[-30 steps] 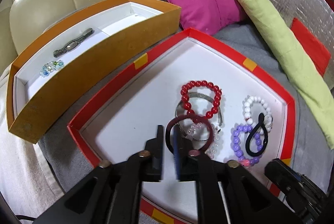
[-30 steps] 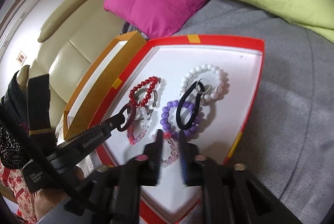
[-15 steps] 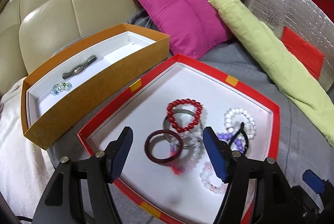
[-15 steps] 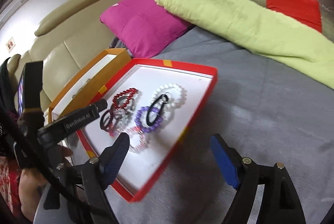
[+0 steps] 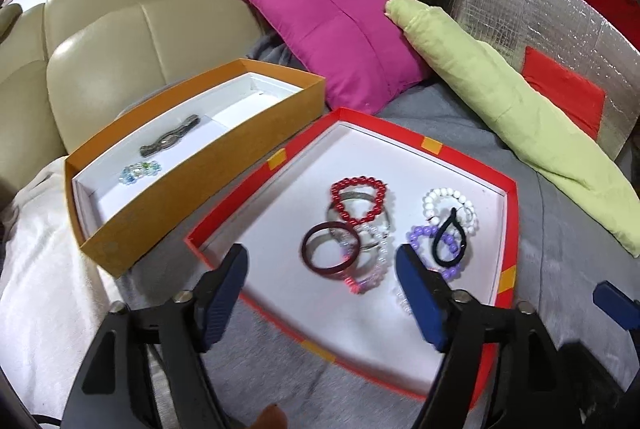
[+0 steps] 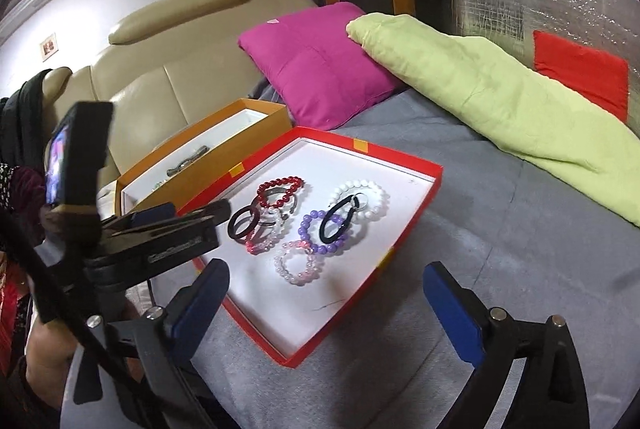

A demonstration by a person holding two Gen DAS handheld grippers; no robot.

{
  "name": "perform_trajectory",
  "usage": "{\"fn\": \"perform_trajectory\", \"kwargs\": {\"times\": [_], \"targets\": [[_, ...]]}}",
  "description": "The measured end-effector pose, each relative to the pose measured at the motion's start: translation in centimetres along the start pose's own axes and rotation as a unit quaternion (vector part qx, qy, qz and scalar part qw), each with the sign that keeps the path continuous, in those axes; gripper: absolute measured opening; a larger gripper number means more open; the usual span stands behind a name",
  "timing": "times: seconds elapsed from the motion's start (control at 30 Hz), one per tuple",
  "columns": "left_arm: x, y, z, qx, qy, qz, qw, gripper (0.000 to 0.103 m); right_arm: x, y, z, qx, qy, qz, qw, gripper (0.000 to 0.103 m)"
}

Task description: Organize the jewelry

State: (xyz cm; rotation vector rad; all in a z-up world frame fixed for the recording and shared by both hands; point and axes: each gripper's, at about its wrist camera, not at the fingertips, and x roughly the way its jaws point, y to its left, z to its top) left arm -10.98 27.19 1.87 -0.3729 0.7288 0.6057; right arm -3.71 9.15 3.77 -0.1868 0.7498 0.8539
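Observation:
A red tray [image 5: 508, 229] on the grey blanket holds several bracelets. Among them are a maroon bangle [image 5: 330, 255], a red bead bracelet [image 5: 358, 199], a white one [image 5: 448, 207], a purple one [image 5: 420, 235] and a black hair tie [image 5: 450, 241]. A pink-and-clear bracelet [image 6: 298, 263] lies nearest me. My left gripper [image 5: 320, 293] hangs above the tray's near edge, jaws opening, nothing between them. My right gripper [image 6: 326, 309] is above the tray's near right corner, also opening wide and empty.
An orange box [image 5: 200, 165] left of the tray holds a grey metal clip [image 5: 170, 139] and a small clear bead piece [image 5: 140, 171]. A magenta cushion [image 5: 344, 37] and a green pillow [image 5: 520, 117] lie behind. A beige sofa [image 5: 120, 41] is at the left.
Both grippers have drawn back and upward from the tray and opened wide. The left one let go of the maroon bangle, which now lies flat in the tray.

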Motion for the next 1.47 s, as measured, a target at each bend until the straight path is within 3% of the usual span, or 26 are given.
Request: {"fn": "perform_trajectory", "kwargs": {"times": [0.37, 0.6, 1.0, 1.47], "targets": [[0.1, 1.6, -0.1, -0.009, -0.005, 0.005, 0.9999, 0.087, 1.3, -0.1, -0.2, -0.004, 0.009, -0.016, 1.0, 0.099], [0.0, 1.3, -0.1, 0.005, -0.013, 0.009, 0.9999, 0.097, 2.0, 0.1, 0.2, -0.016, 0.008, -0.022, 1.0, 0.099], [0.9, 1.3, -0.1, 0.0, 0.008, -0.004, 1.0, 0.097, 2.7, 0.8, 0.6, -0.034, 0.008, -0.025, 0.999, 0.099], [0.4, 1.5, -0.2, -0.013, -0.01, -0.027, 0.9995, 0.097, 2.9, 1.2, 0.9, -0.041, 0.01, -0.026, 0.999, 0.099]]}}
